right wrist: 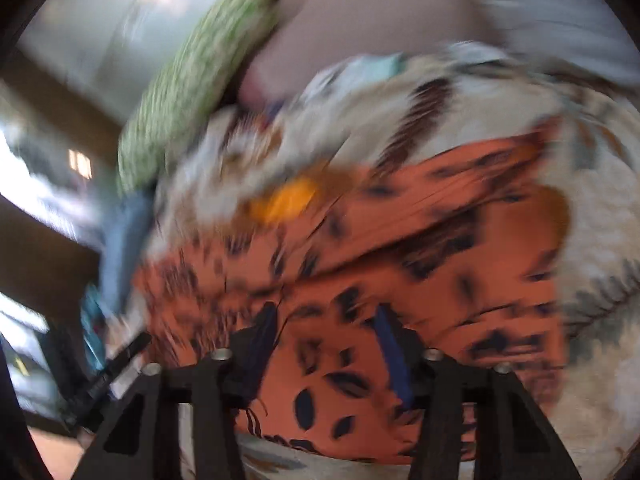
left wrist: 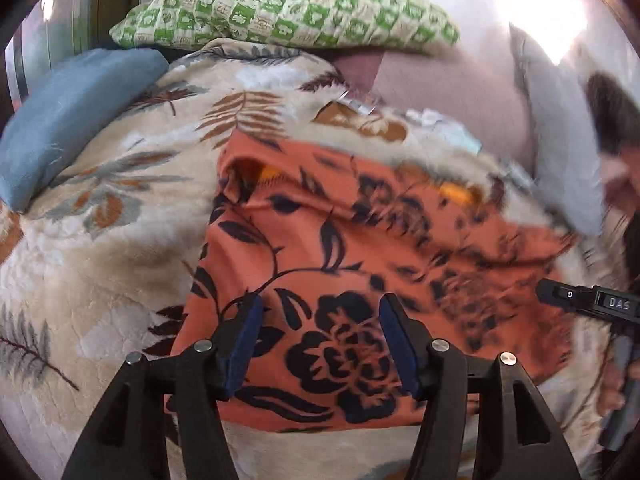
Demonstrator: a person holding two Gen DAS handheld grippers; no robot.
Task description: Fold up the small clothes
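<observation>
**Mia:** What is on the far left?

**Ben:** A smooth blue pillow (left wrist: 68, 120). Next to it, farther back, is a puffy green and white checked pillow (left wrist: 288, 8). Both lie on the bed. A fluffy cream blanket (left wrist: 100, 260) with brown and grey leaves covers the bed.

**Mia:** Where is the little piece of clothing?

**Ben:** The orange cloth (left wrist: 340, 248) with dark flowers lies on the blanket, in the middle. It is soft and thin, with folds in it. Yellow shows inside two openings along its far edge.

**Mia:** And the left gripper (left wrist: 320, 344)?

**Ben:** Its jaws stand apart, right over the near part of the cloth. The blue pads hold nothing.

**Mia:** Can you read any words?

**Ben:** Yes, white letters "DAS" on the black right gripper (left wrist: 576, 302) at the right edge. A hand (left wrist: 616, 388) holds it.

**Mia:** What are its jaws doing?

**Ben:** Its own view is very blurry. The right gripper (right wrist: 328, 344) has its jaws partly open above the orange cloth (right wrist: 400, 248). They grip nothing. A pale pink cushion (left wrist: 452, 96) and a grey one (left wrist: 560, 128) lie behind.
</observation>
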